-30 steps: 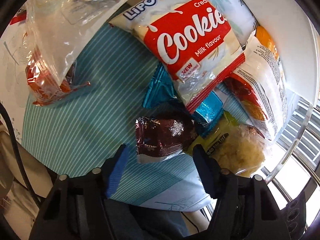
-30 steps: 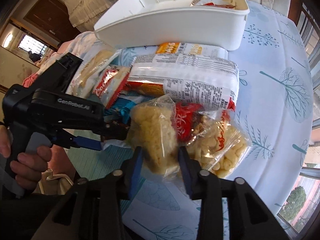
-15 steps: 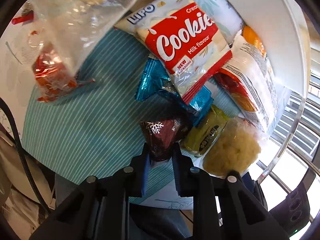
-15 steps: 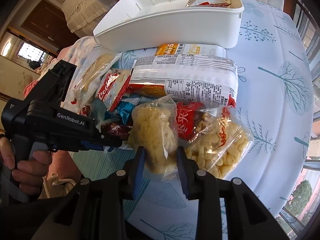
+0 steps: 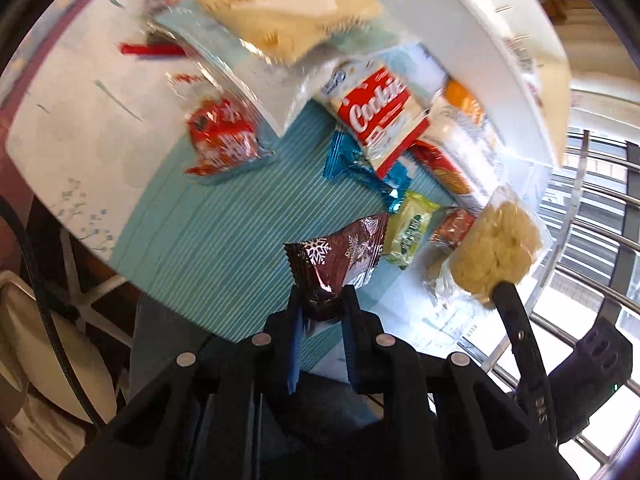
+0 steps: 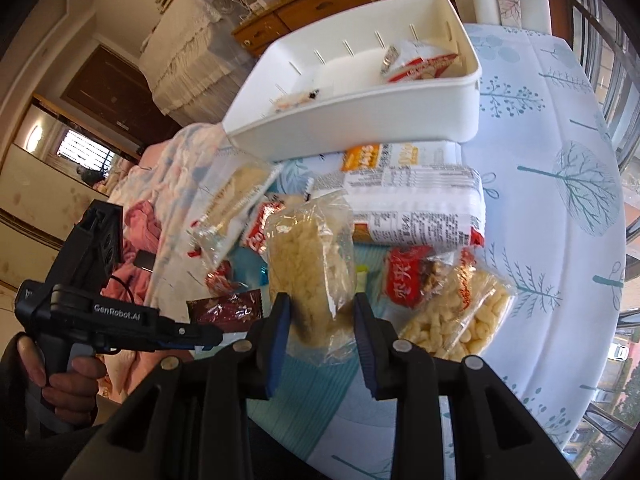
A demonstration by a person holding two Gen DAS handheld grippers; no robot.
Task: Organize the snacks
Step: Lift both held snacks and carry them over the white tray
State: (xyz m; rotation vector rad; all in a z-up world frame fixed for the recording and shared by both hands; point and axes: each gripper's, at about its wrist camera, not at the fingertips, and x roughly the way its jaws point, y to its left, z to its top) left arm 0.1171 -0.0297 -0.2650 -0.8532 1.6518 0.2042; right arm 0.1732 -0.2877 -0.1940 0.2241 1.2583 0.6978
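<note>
Snacks lie heaped on the tabletop (image 6: 560,240) in front of the white bin (image 6: 360,120), which already holds a packet or two. Right gripper (image 6: 318,320) has its jaws pinching a clear bag of pale puffs (image 6: 310,256); left gripper (image 5: 322,308) has its jaws pressed on the corner of a small brown snowflake packet (image 5: 340,252). Both holds look slight: the slick film could slide free on the way to the bin.

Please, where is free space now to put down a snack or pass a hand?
Free: the striped mat left of the blue packet, and the white bin floor between its two packets. Crowded: the pile around the cookie pack.
</note>
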